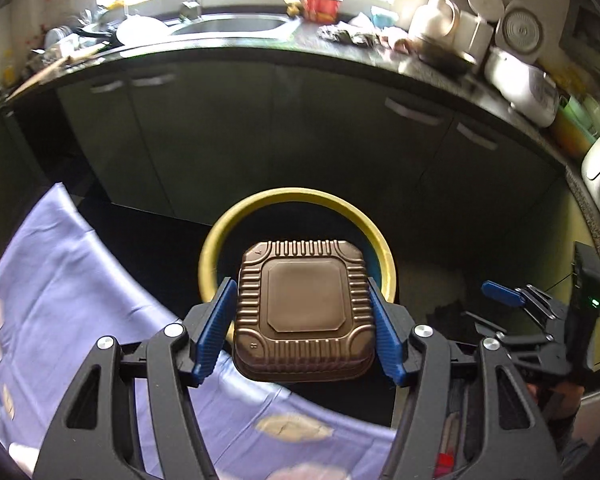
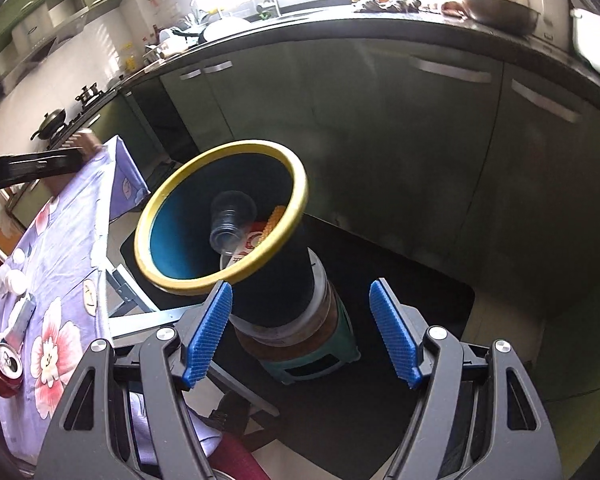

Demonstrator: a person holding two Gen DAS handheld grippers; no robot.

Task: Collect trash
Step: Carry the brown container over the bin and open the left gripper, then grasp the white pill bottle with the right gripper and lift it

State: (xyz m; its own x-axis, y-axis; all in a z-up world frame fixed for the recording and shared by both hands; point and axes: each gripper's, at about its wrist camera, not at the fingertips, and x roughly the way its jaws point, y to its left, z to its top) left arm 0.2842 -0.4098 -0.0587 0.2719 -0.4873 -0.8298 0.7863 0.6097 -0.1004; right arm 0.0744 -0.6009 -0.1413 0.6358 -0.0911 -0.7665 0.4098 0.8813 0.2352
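A brown ribbed plastic food container (image 1: 303,312) is clamped between the blue pads of my left gripper (image 1: 302,322), held in front of the yellow-rimmed bin (image 1: 236,220). In the right wrist view the same bin (image 2: 300,196) tilts toward me on a stack over a green stool (image 2: 320,360). Inside it lie a clear plastic cup (image 2: 231,224) and a red-and-white wrapper (image 2: 256,240). My right gripper (image 2: 300,330) is open and empty, below and right of the bin's rim. A red drink can (image 2: 4,368) lies on the floral tablecloth (image 2: 60,280).
Dark green kitchen cabinets (image 2: 420,140) and a cluttered counter with a sink (image 1: 228,24) run behind the bin. The table with the purple cloth (image 1: 60,280) stands to the left. A black floor mat (image 2: 400,300) lies under the stool. My right gripper (image 1: 516,304) shows at the left view's right edge.
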